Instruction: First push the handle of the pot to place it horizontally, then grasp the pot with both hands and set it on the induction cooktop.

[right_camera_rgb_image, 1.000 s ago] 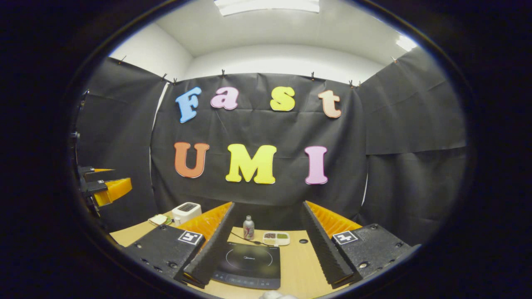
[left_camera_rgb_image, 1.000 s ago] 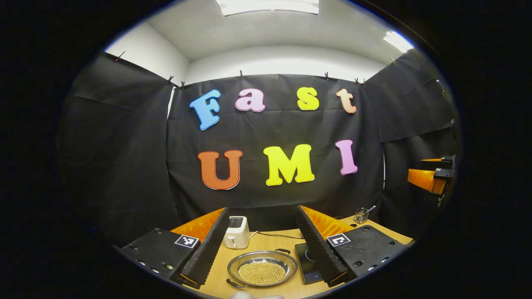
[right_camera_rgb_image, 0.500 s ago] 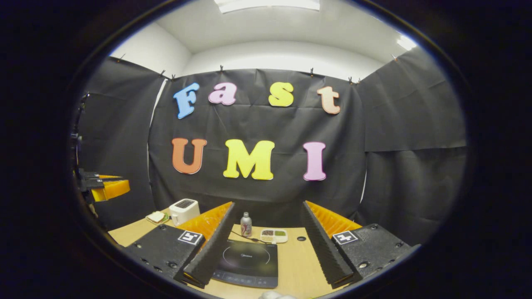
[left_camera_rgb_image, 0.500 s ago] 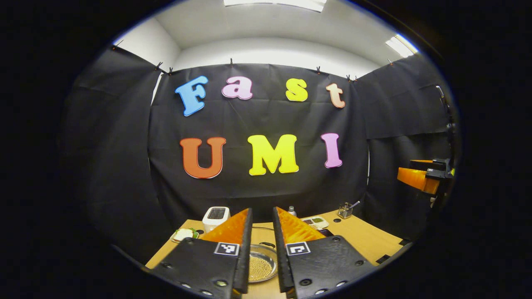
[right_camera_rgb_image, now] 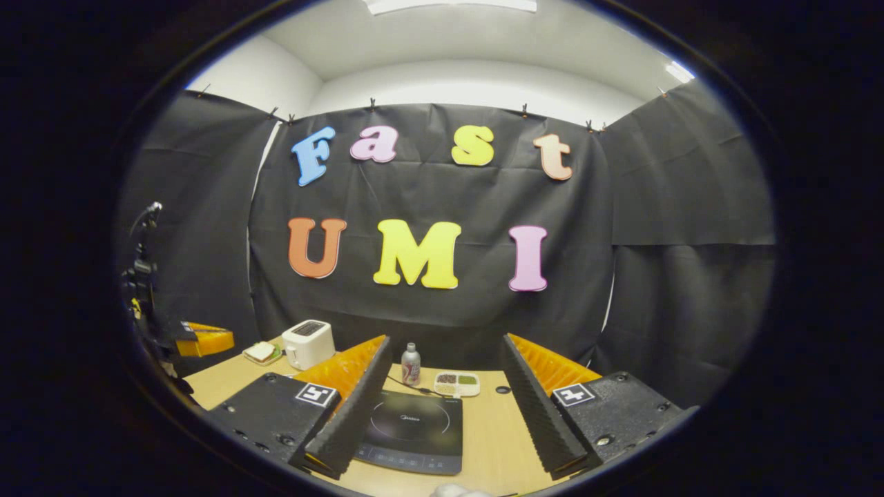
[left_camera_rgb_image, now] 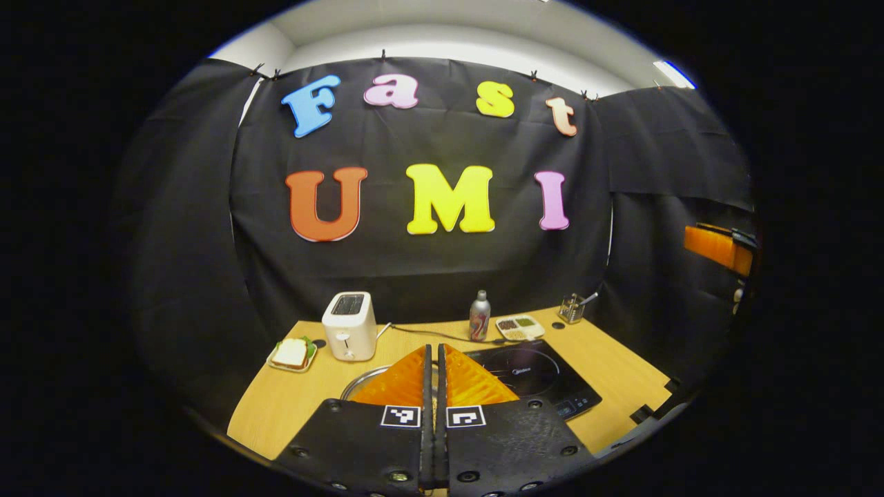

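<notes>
- Closing in on the push step: your left gripper point(left_camera_rgb_image: 433, 359) has its fingers pressed together with nothing between them, a good blunt tip for nudging the pot's handle.
- Left side of the table point(left_camera_rgb_image: 276, 407): sandwich plate point(left_camera_rgb_image: 291, 354) and toaster point(left_camera_rgb_image: 349, 326) sit close together near the back-left corner. Keep your sweep short of them.
- Pot point(left_camera_rgb_image: 362, 379) is right under your left fingers; just a sliver of rim is visible at their left, and I can't tell where the handle points. Tilt down to find it before you push.
- Push low and slow at the handle's end so the pot turns instead of sliding.
- Induction cooktop point(right_camera_rgb_image: 413, 431) lies just right of the pot, near the front edge; bare wood around it gives room to set down.
- Bottle point(right_camera_rgb_image: 411, 364) and snack tray point(right_camera_rgb_image: 457, 384) stand behind the cooktop; watch the cord there.
- Your right gripper point(right_camera_rgb_image: 442, 397) is spread wide, holding nothing, hovering over the cooktop, well placed for the two-handed grasp.
</notes>
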The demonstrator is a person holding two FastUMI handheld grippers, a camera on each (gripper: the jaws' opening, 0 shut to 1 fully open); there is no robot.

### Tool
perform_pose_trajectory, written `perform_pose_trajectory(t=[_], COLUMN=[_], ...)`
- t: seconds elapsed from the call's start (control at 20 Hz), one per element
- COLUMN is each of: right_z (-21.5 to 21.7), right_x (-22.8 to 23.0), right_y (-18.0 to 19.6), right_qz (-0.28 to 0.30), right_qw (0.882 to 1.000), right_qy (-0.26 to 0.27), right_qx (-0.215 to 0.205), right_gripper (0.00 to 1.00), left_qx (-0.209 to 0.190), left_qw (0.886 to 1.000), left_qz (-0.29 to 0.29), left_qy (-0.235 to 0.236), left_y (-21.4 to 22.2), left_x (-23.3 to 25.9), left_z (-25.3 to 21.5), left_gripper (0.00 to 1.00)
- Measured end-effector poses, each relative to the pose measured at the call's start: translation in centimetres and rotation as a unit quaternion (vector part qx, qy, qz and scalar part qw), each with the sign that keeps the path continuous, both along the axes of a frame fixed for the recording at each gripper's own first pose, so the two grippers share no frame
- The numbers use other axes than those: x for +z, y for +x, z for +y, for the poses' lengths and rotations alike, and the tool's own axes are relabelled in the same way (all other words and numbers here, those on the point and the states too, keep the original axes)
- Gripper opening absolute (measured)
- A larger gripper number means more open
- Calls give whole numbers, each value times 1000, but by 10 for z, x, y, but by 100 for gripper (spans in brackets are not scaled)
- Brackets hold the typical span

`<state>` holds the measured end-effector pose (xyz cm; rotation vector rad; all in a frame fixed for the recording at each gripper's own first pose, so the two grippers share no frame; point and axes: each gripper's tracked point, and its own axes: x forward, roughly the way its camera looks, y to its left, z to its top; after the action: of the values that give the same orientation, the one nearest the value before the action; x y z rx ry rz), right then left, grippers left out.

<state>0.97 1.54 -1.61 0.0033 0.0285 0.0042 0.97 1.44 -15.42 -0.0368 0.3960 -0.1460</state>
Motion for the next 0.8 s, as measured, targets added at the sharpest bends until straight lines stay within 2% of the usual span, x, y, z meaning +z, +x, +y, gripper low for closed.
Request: perform_pose_trajectory(t=[0.05, 0.3, 0.6, 0.8], right_z=[-1, 0, -4, -10], right_x=[-2, -20, -43, -54], right_y=[1, 5, 7, 8], right_qz=[4, 30, 59, 72], right_qw=[1000, 1000, 998, 997], right_qy=[-1, 2, 9, 21], right_qx=[0, 1, -5, -13], right_gripper=[99, 96, 96, 96], left_qx=[-1, -12, -21, -32], left_qw=[1000, 991, 970, 955], left_qz=[23, 131, 242, 294], left_qy=[1, 10, 27, 38], left_y=[-2, -22, -52, -68], left_x=[-19, -106, -191, -224], left_z=[1, 8, 23, 29], left_gripper=[0, 0, 0, 0])
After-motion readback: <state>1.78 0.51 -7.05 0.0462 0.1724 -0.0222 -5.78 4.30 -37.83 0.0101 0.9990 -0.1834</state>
